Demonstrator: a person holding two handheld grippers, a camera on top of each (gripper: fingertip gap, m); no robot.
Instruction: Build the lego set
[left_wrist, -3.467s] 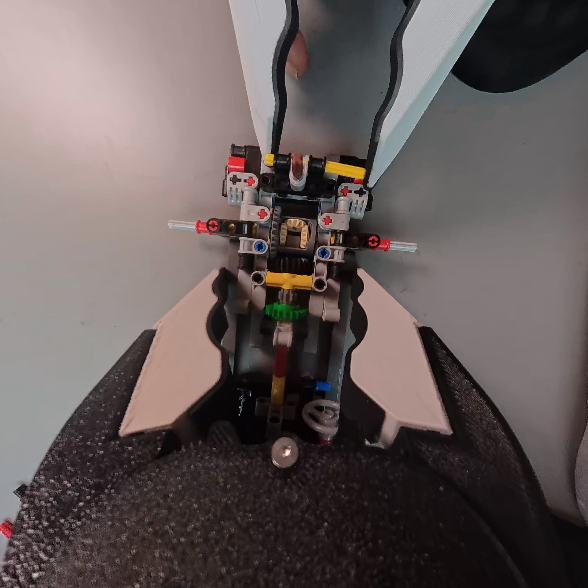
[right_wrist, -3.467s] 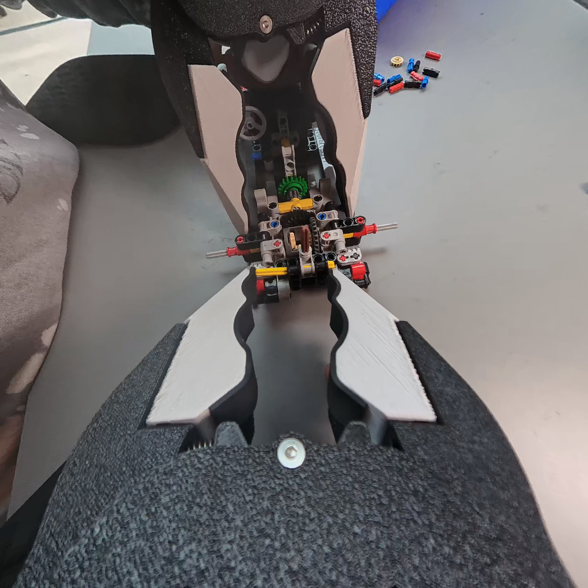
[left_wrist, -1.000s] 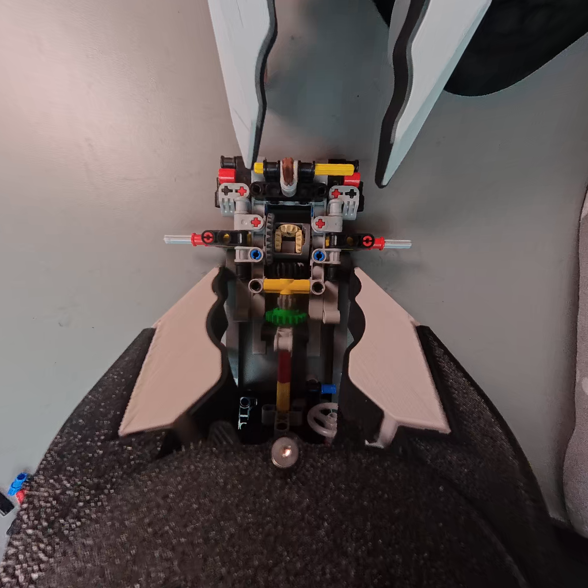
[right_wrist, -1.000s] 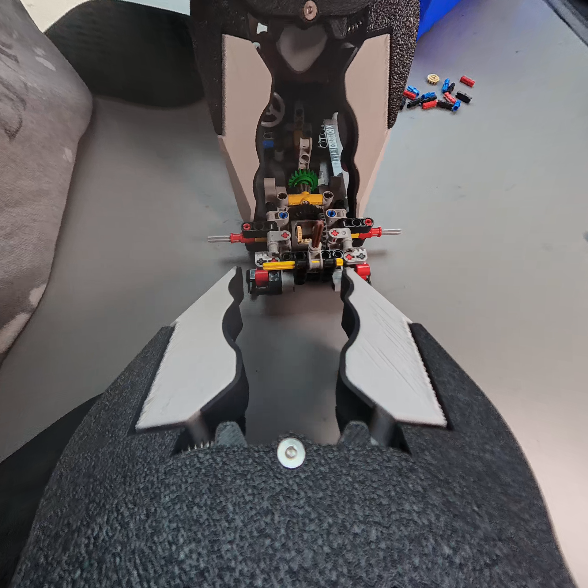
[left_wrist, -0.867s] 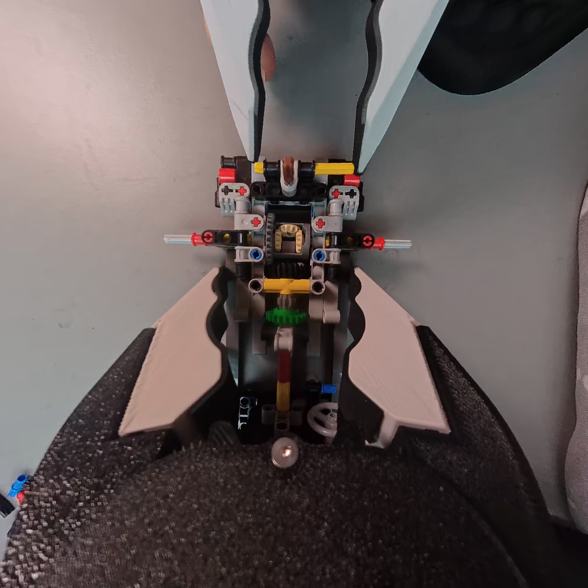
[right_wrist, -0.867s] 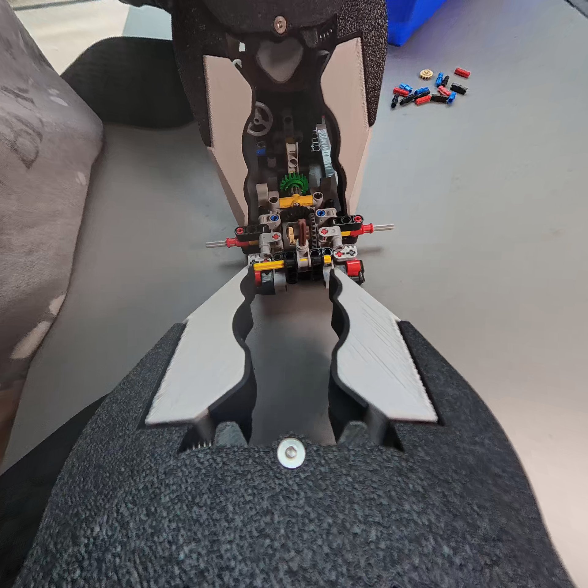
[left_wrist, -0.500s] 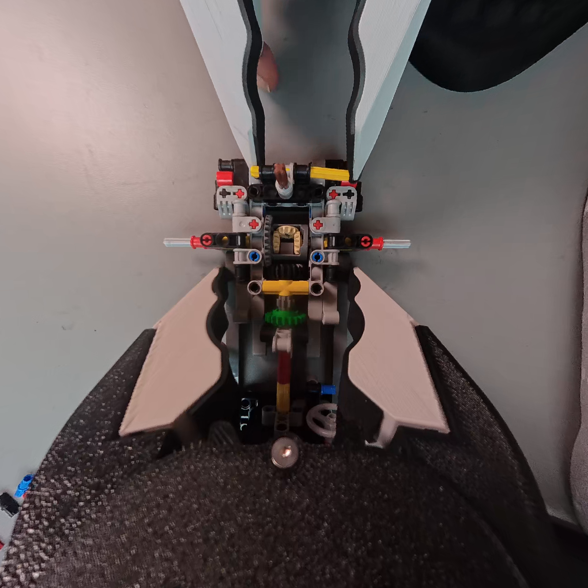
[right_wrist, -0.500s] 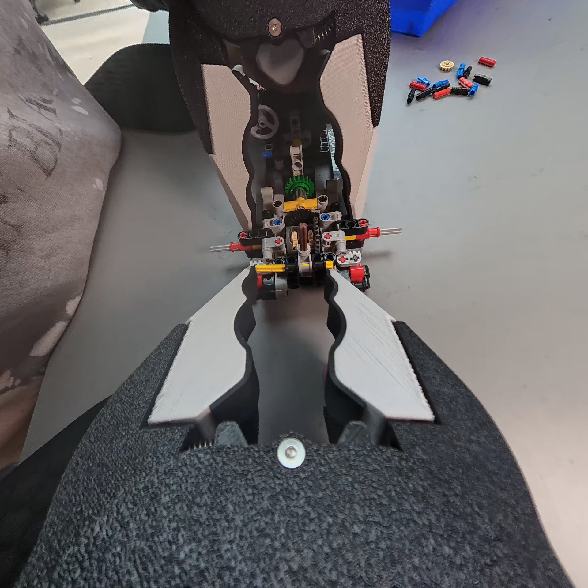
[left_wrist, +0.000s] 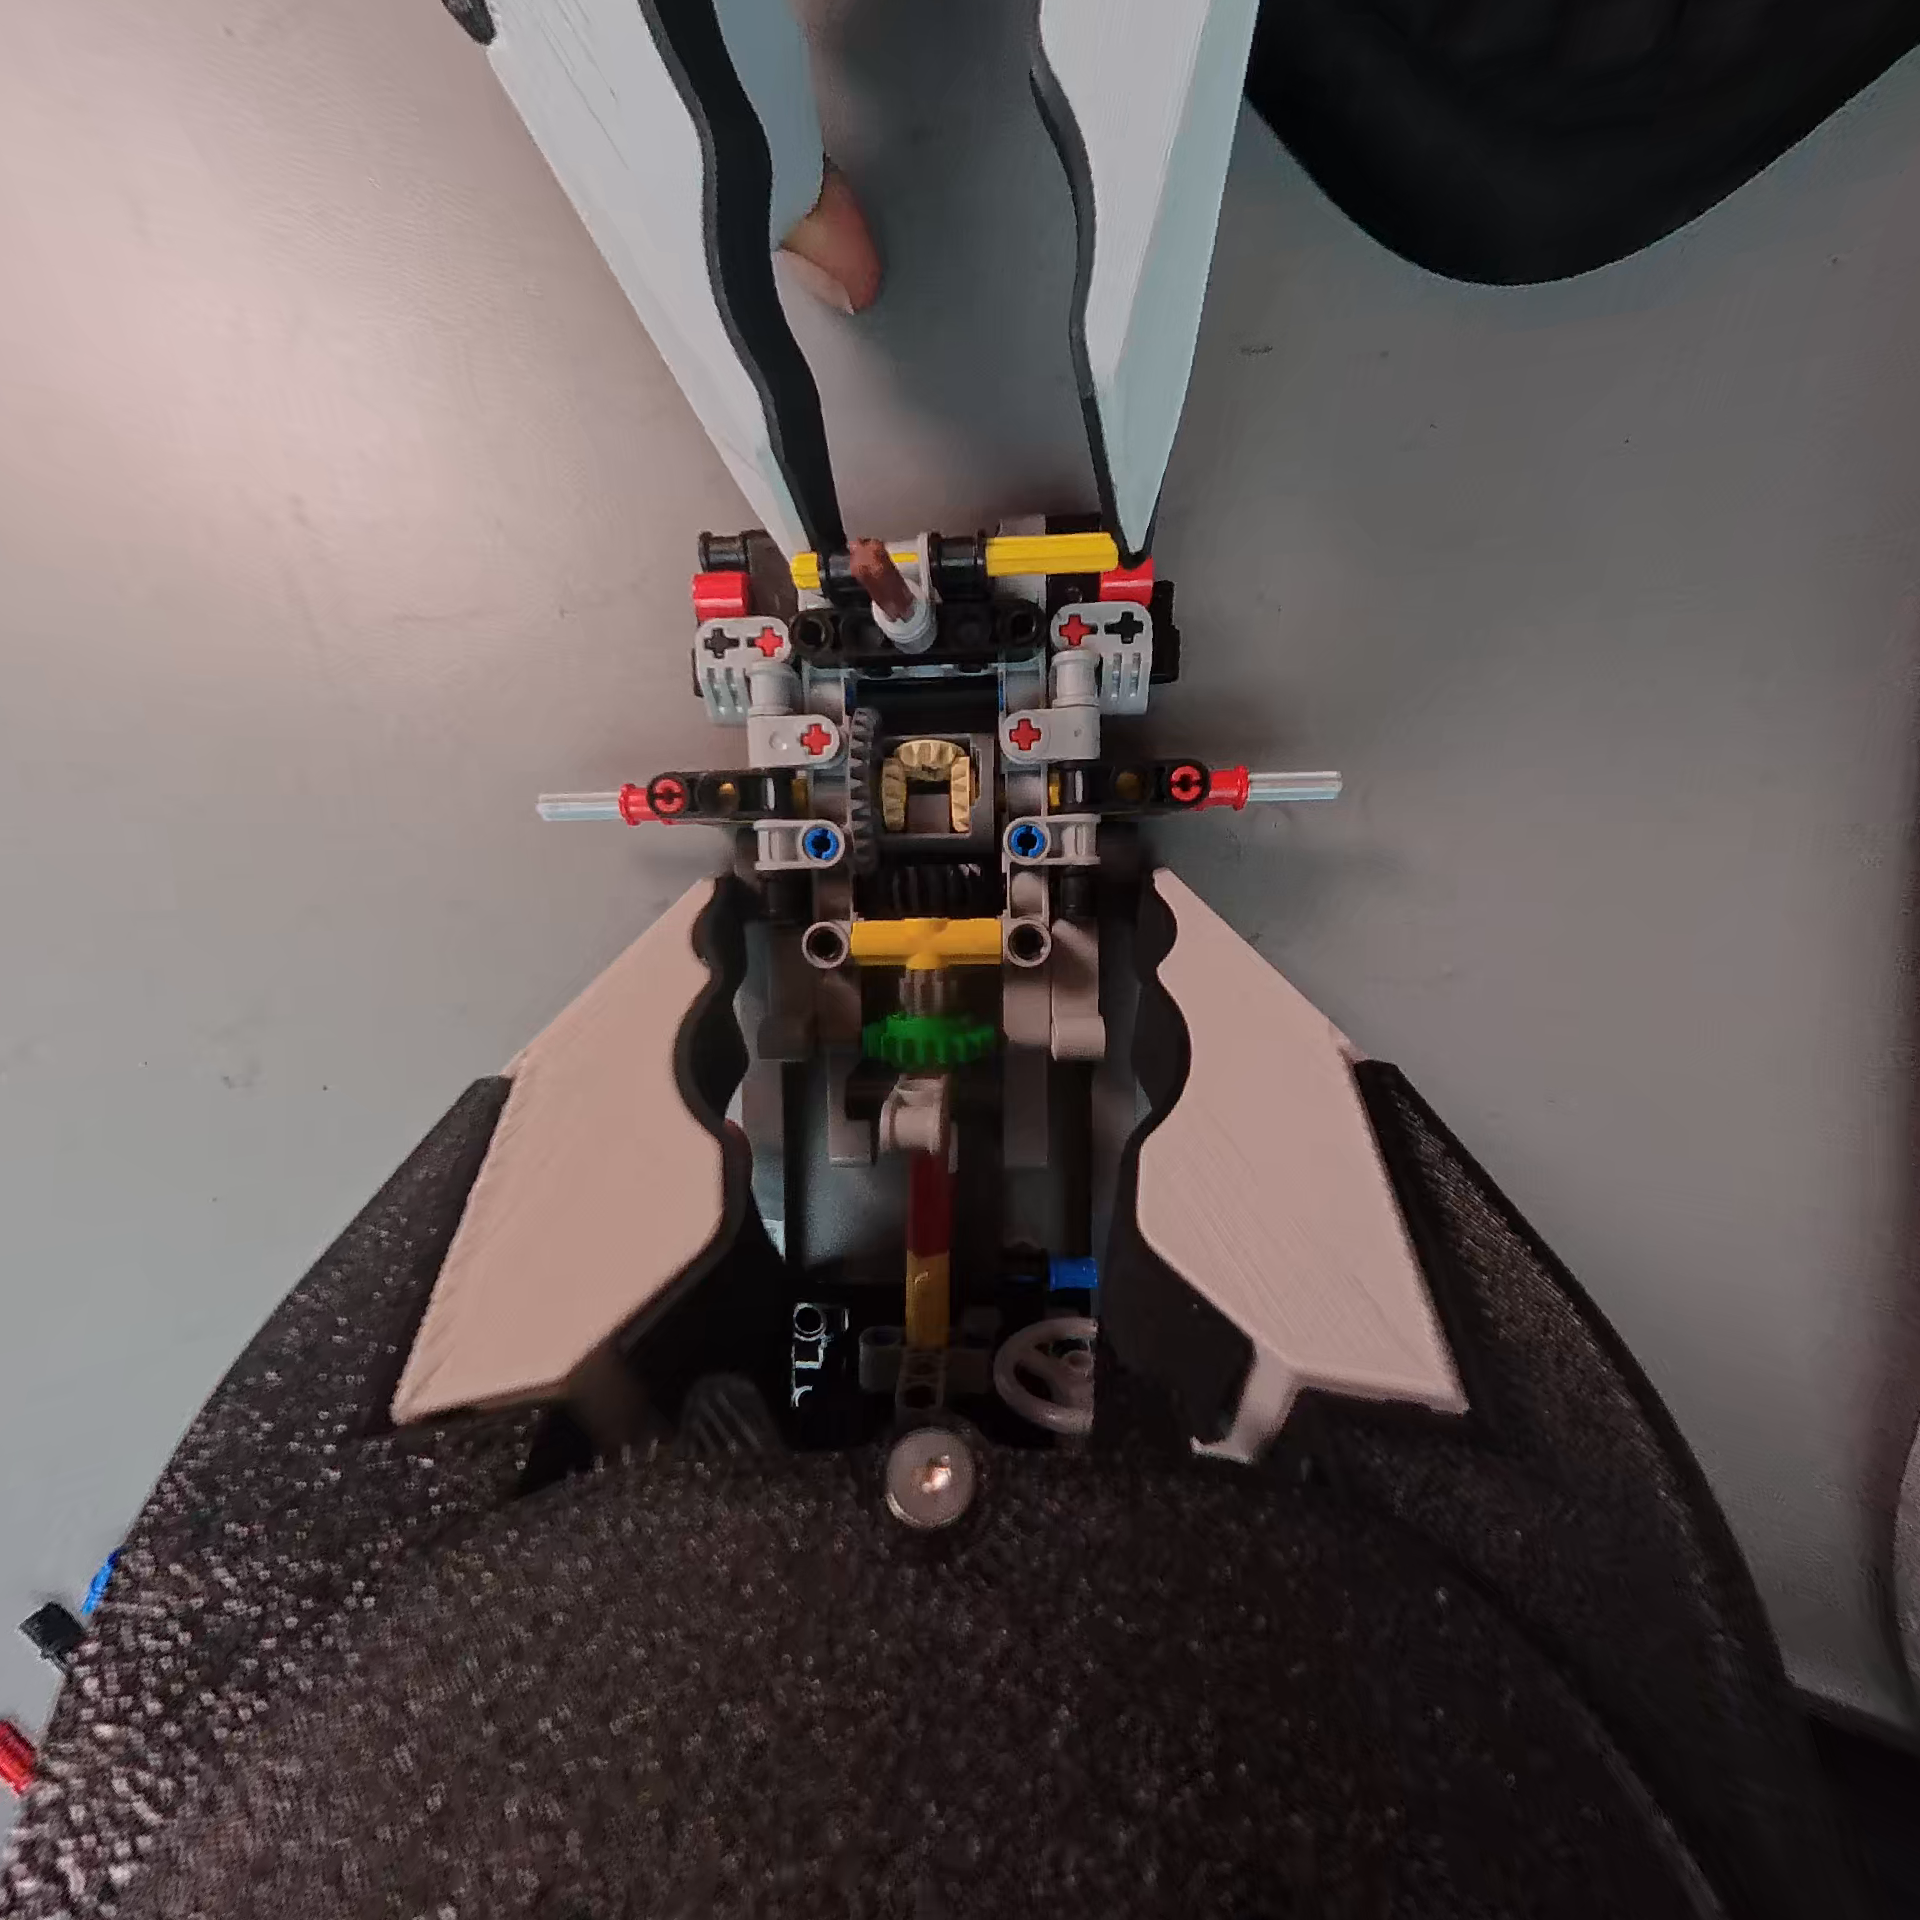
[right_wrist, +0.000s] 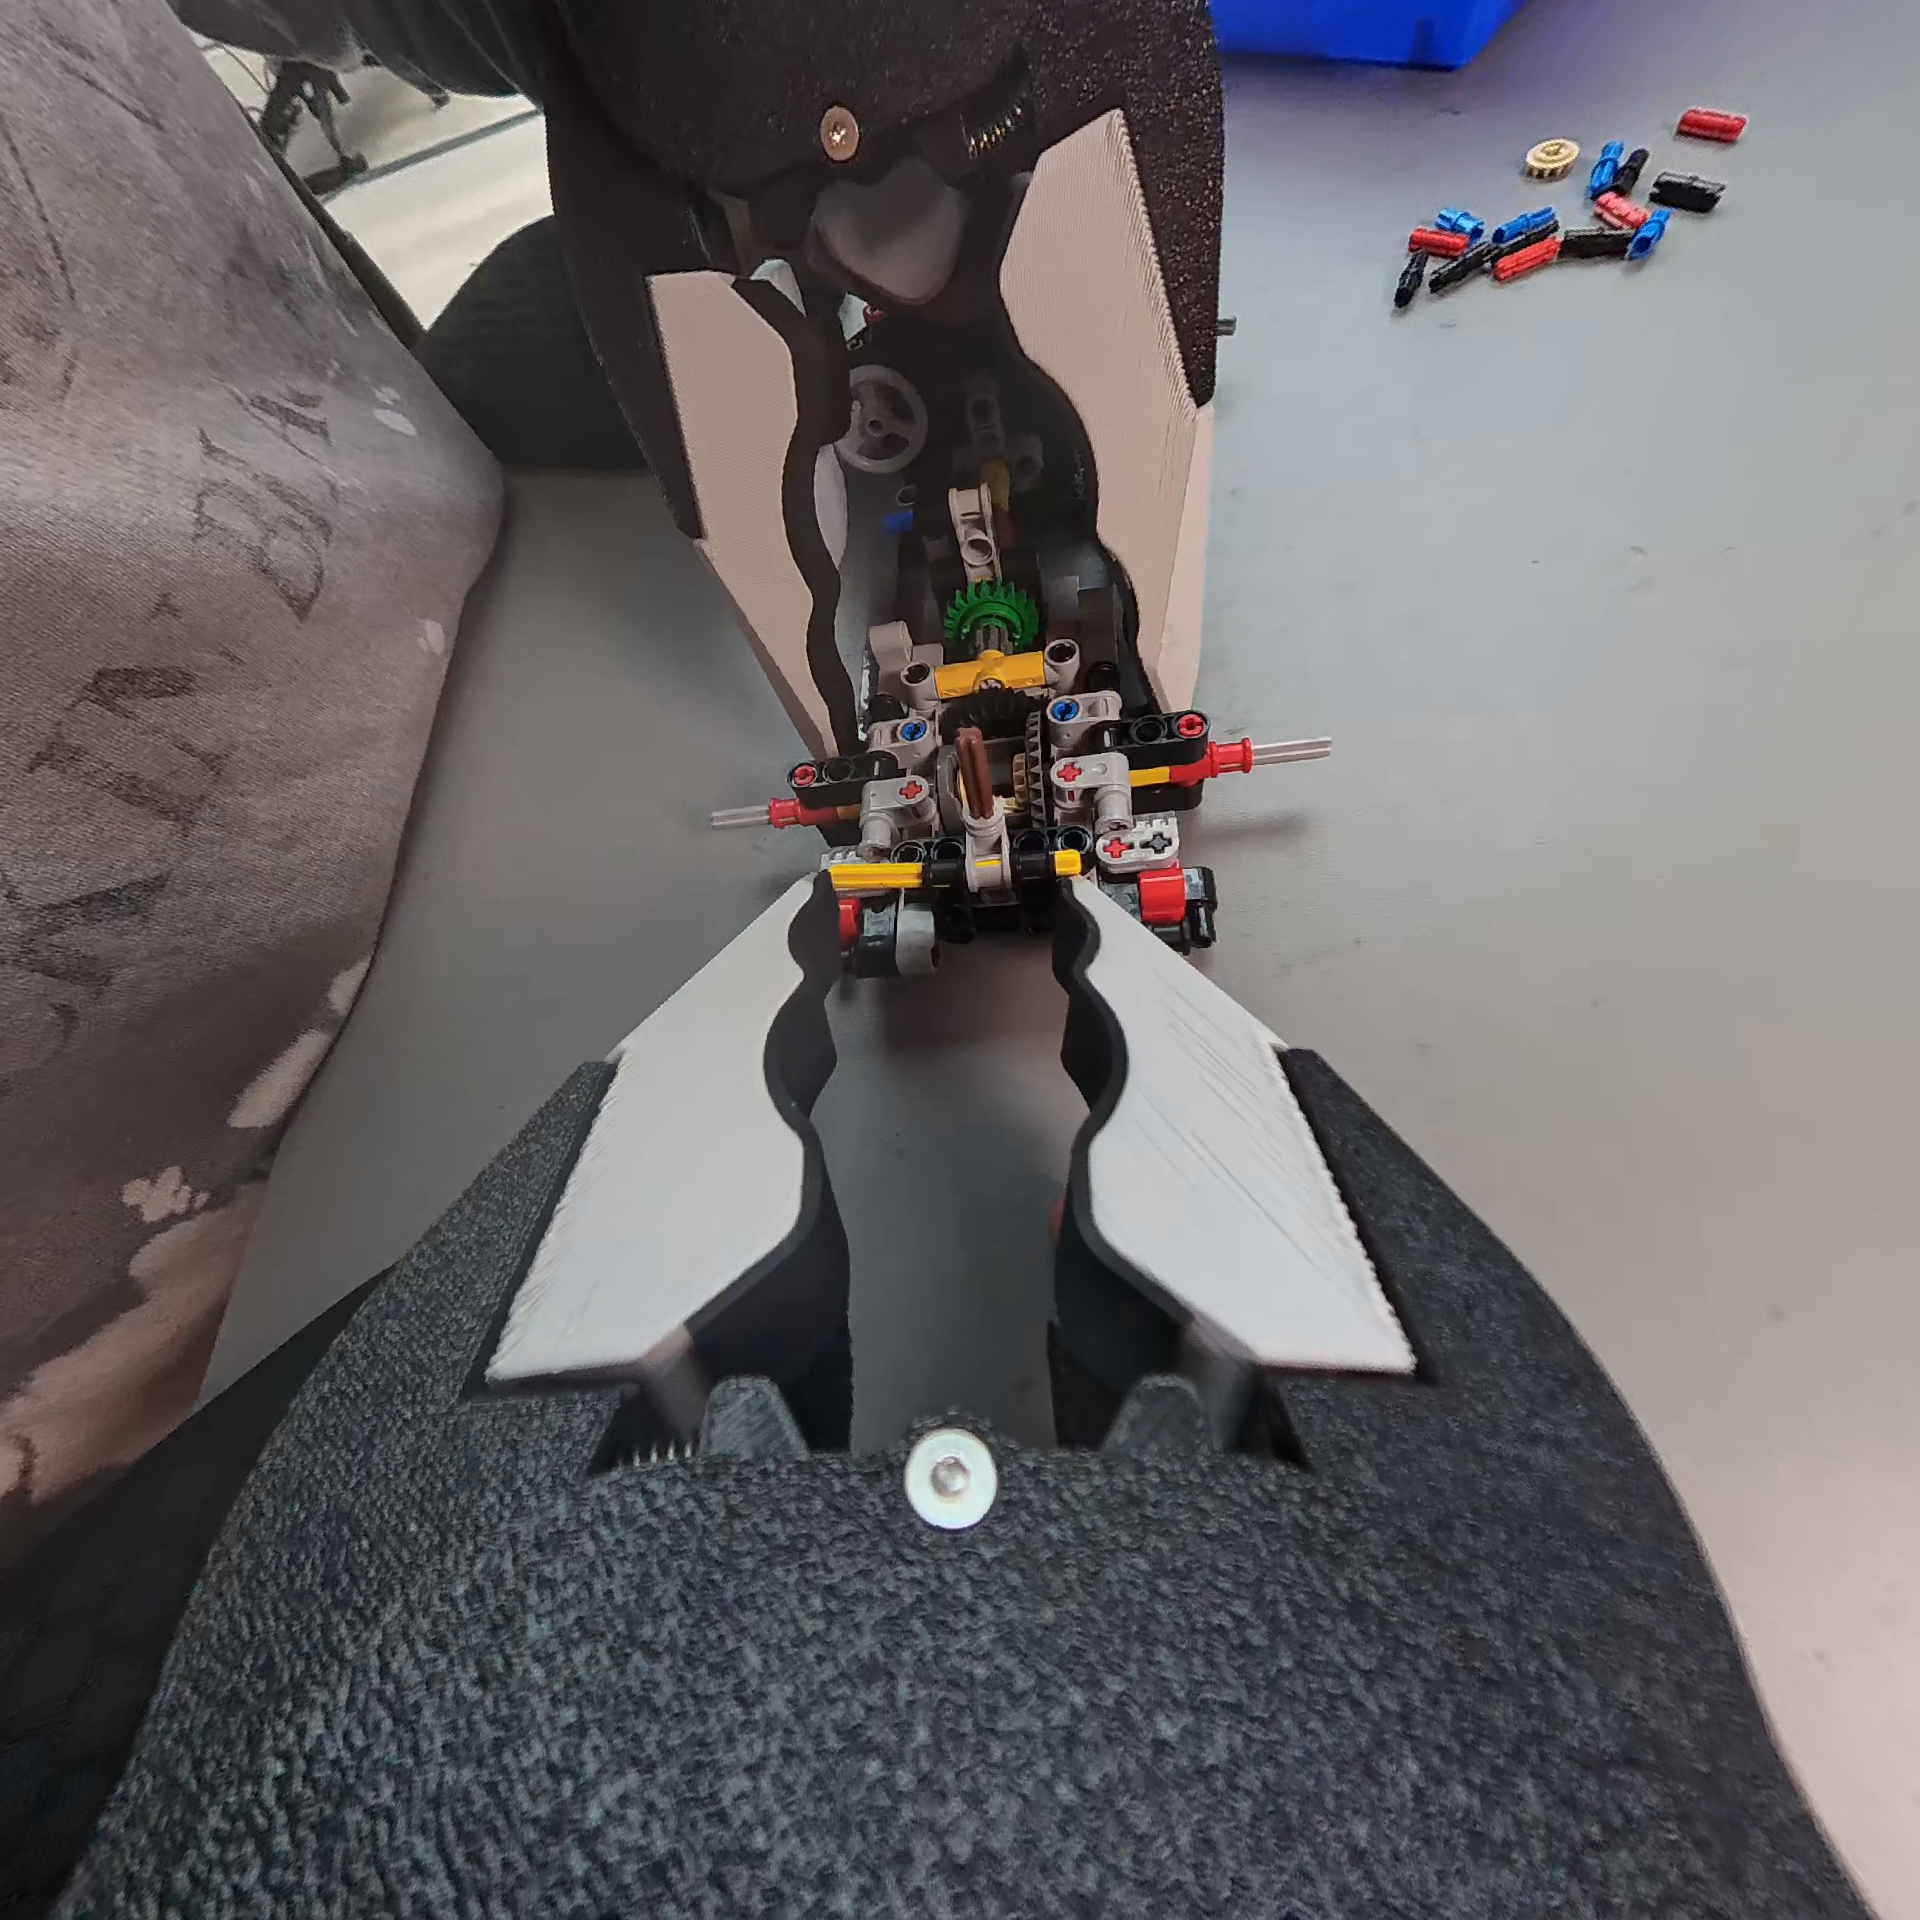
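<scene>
The left gripper (left_wrist: 935, 1049) is clamped on the lego chassis (left_wrist: 935, 810), its pale fingers pressed to both flanks of the frame, which sits low on the grey table (left_wrist: 312, 520) with the steering wheel (left_wrist: 1044, 1377) end tucked deep between them. Move outward along the model: green gear (left_wrist: 928, 1039), yellow cross piece, tan gear in its housing, the thin axles sticking out either side, and then the far end, where the action is. The right gripper (right_wrist: 940, 904) has closed in since a second ago, when its tips stood wider and just short of the model; now they bracket the yellow axle (right_wrist: 951, 868), touching its ends or nearly so (whether they truly pinch it, I cannot tell). The brown pin (right_wrist: 977, 774) on that axle has shifted toward one end too, so my read is that the axle assembly is being slid or seated crosswise, a small adjustment in a build that looks well along. From the left wrist view alone comes a fingertip (left_wrist: 831, 249) behind the right gripper's fingers. The right wrist view alone gives the wider table: a scatter of loose pins (right_wrist: 1558, 208) off to the far right, a blue bin (right_wrist: 1351, 31) beyond them, and grey patterned fabric (right_wrist: 156, 623) at the left edge.
</scene>
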